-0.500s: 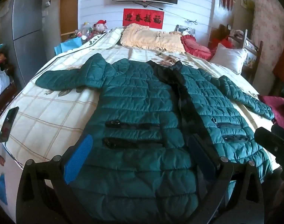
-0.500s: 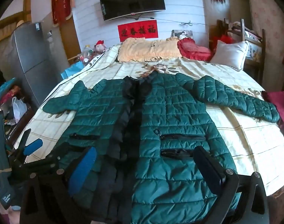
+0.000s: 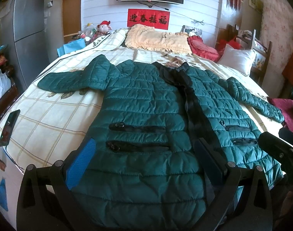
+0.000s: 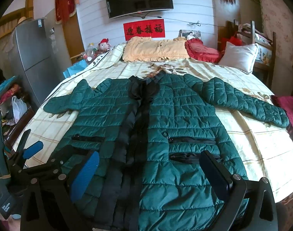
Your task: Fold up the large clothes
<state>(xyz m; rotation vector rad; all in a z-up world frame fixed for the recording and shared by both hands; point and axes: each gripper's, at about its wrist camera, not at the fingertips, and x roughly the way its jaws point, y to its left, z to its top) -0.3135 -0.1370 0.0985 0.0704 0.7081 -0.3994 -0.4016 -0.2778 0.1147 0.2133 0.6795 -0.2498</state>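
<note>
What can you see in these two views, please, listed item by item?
padded jacket: one, dark green, black front strip, spread flat on the bed, sleeves out.
bedspread: one, cream checked, under the jacket.
pillows: cream, red, white, at the bed's head.
television: one, black, on the wall.
banner: one, red, below the television.
fridge: one, grey, far left.
phone: one, dark, bed's left edge.
left tongs: open, over the hem.
right tongs: open, over the hem.
</note>
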